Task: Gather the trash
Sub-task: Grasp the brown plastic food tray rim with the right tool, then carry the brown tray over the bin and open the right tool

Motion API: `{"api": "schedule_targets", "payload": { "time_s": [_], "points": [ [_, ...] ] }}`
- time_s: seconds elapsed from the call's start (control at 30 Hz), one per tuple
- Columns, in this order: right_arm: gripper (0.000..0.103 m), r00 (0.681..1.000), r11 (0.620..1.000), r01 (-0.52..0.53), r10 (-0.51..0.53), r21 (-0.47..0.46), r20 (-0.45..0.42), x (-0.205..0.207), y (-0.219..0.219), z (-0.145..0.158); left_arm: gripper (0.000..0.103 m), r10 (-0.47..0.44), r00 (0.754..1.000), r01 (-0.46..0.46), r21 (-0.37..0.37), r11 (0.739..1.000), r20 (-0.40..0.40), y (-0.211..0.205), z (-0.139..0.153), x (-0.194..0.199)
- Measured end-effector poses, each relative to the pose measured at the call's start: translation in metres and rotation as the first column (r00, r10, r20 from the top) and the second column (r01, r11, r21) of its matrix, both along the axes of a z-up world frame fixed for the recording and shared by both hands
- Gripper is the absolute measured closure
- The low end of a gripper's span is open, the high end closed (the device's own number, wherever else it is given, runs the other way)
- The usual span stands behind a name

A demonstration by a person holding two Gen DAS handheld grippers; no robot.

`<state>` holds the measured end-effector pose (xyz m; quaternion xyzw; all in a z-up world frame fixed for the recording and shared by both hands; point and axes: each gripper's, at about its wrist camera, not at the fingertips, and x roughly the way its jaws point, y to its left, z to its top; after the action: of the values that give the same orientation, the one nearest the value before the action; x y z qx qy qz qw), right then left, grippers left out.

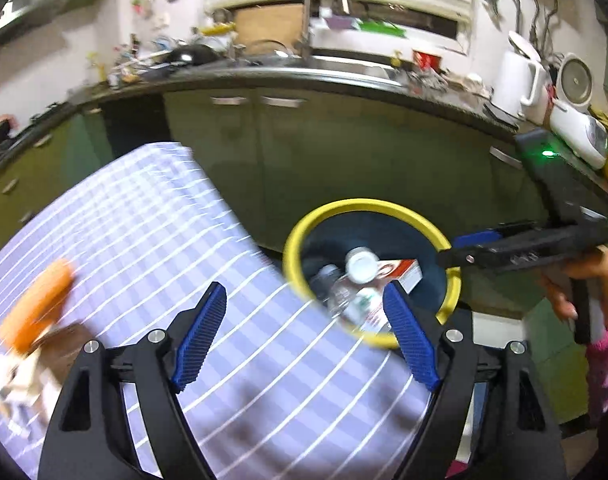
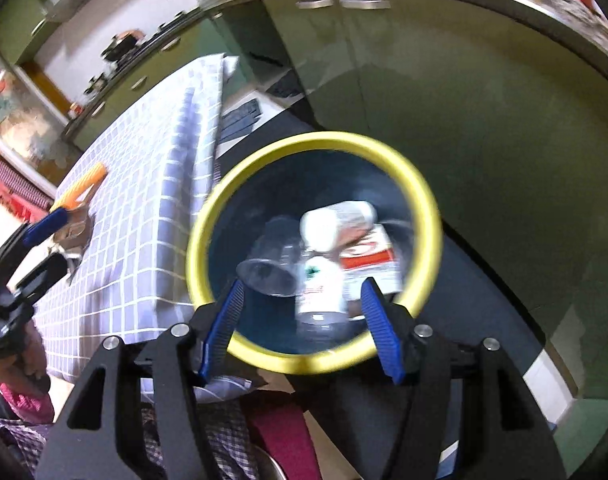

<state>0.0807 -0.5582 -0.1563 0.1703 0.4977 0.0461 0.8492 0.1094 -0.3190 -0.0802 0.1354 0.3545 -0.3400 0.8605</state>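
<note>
Status: collection is partly complete.

Nearest in each wrist view are the tools. The left gripper [image 1: 304, 336] has its fingers [image 1: 201, 338] spread wide with nothing between them; it sits above the worktop [image 1: 263, 380], which is covered in a blue-and-white checked cloth. The right gripper [image 2: 301, 328] is likewise spread and empty, positioned above the near rim of the bin [image 2: 219, 208], which stands on the floor just beside the worktop edge.

Done: the bin, dark blue inside with a yellow rim, already holds several items. A clear plastic cup [image 2: 269, 266] lies on its side at the left. A clear plastic bottle [image 2: 322, 276] with a white cap sits in the middle. A red-and-white carton [image 2: 374, 264] rests at the right, against the bottle.

Left: at the far left part of the worktop lie an orange wrapper or stick [image 2: 81, 186] and, touching it, a brown-and-white crumpled item [image 1: 35, 364]. Motion blur prevents identification; they are probably remaining trash. Judged from this, at least one more pick and drop is required, most conveniently by the left gripper.

Beyond the bin stand green cabinet doors [image 1: 344, 152], with a cluttered sink counter [image 1: 344, 62] above them.
</note>
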Motion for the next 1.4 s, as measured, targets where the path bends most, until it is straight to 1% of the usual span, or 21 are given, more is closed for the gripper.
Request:
{"api": "schedule_targets", "payload": {
  "time_s": [0.03,0.13,0.2,0.23,0.37,0.43,0.47,0.53,0.63,0.67,0.8,0.87,0.93,0.97,1.03,1.1,1.17,1.2,1.23,1.3,1.4],
  "points": [
    [0.045,1.0,1.0,-0.019,0.019,0.002,0.001,0.003,0.009,0.0,0.023,0.035,0.999,-0.035,-0.005,0.999,0.014,0.021,0.005,-0.007],
    [0.045,0.995,0.995,-0.103,0.103,0.013,0.01,0.02,0.045,0.001,0.021,0.109,0.994,-0.108,-0.017,0.994,0.023,0.065,0.012,-0.016],
    [0.045,0.986,0.986,-0.163,0.163,0.02,0.02,0.03,0.071,0.004,0.019,0.181,0.983,-0.18,-0.021,0.983,0.036,0.101,0.016,-0.022],
    [0.045,0.98,0.98,-0.197,0.196,0.023,0.025,0.036,0.085,0.005,0.019,0.206,0.978,-0.206,-0.021,0.978,0.04,0.112,0.017,-0.023],
    [0.045,0.942,0.943,-0.333,0.331,0.023,0.049,0.055,0.148,0.013,0.018,0.322,0.946,-0.322,-0.003,0.947,0.048,0.169,0.012,-0.032],
    [0.045,0.915,0.916,-0.4,0.399,0.016,0.059,0.064,0.182,0.019,0.018,0.369,0.928,-0.37,0.009,0.929,0.047,0.189,0.006,-0.037],
    [0.044,0.899,0.901,-0.434,0.432,0.016,0.065,0.07,0.2,0.022,0.018,0.387,0.921,-0.387,0.011,0.922,0.043,0.198,0.003,-0.039],
    [0.04,0.879,0.88,-0.474,0.471,0.022,0.075,0.079,0.226,0.027,0.018,0.423,0.906,-0.423,0.007,0.906,0.025,0.218,-0.003,-0.042],
    [0.038,0.855,0.856,-0.516,0.512,0.03,0.088,0.089,0.261,0.032,0.018,0.455,0.891,-0.455,-0.005,0.891,0.001,0.237,-0.009,-0.044],
    [0.038,0.845,0.846,-0.532,0.527,0.031,0.092,0.094,0.274,0.033,0.018,0.459,0.889,-0.459,-0.008,0.889,-0.002,0.24,-0.01,-0.045],
    [0.038,0.824,0.826,-0.563,0.559,0.025,0.089,0.106,0.301,0.037,0.018,0.465,0.885,-0.465,-0.014,0.885,0.003,0.244,-0.011,-0.046],
    [0.041,0.818,0.821,-0.571,0.569,0.013,0.082,0.111,0.313,0.037,0.018,0.462,0.887,-0.462,-0.012,0.887,0.008,0.244,-0.012,-0.047],
    [0.052,0.812,0.814,-0.582,0.58,0.005,0.07,0.115,0.323,0.035,0.018,0.457,0.889,-0.457,-0.015,0.889,-0.001,0.244,-0.014,-0.045],
    [0.054,0.809,0.81,-0.586,0.585,0.0,0.065,0.117,0.329,0.034,0.018,0.457,0.889,-0.457,-0.015,0.889,-0.003,0.243,-0.013,-0.045],
    [0.061,0.808,0.81,-0.587,0.586,-0.01,0.056,0.121,0.336,0.032,0.018,0.457,0.89,-0.457,-0.016,0.889,-0.008,0.243,-0.015,-0.044],
    [0.064,0.808,0.809,-0.587,0.587,-0.009,0.048,0.125,0.34,0.029,0.018,0.456,0.89,-0.457,-0.018,0.889,-0.013,0.242,-0.015,-0.044],
    [0.071,0.81,0.811,-0.585,0.584,-0.01,0.04,0.13,0.346,0.025,0.018,0.456,0.89,-0.456,-0.018,0.89,-0.015,0.242,-0.016,-0.044],
    [0.078,0.81,0.81,-0.586,0.586,-0.011,0.039,0.132,0.348,0.023,0.018,0.455,0.89,-0.456,-0.018,0.89,-0.017,0.241,-0.016,-0.044],
    [0.089,0.808,0.809,-0.588,0.587,-0.009,0.04,0.134,0.348,0.022,0.018,0.454,0.891,-0.454,-0.018,0.891,-0.018,0.241,-0.017,-0.044],
    [0.098,0.808,0.809,-0.588,0.587,-0.009,0.048,0.134,0.35,0.02,0.018,0.452,0.892,-0.452,-0.015,0.892,-0.02,0.241,-0.018,-0.043],
    [0.099,0.809,0.814,-0.581,0.58,-0.023,0.092,0.125,0.346,0.029,0.018,0.448,0.894,-0.449,-0.015,0.894,-0.021,0.24,-0.019,-0.043]
  ]
}}
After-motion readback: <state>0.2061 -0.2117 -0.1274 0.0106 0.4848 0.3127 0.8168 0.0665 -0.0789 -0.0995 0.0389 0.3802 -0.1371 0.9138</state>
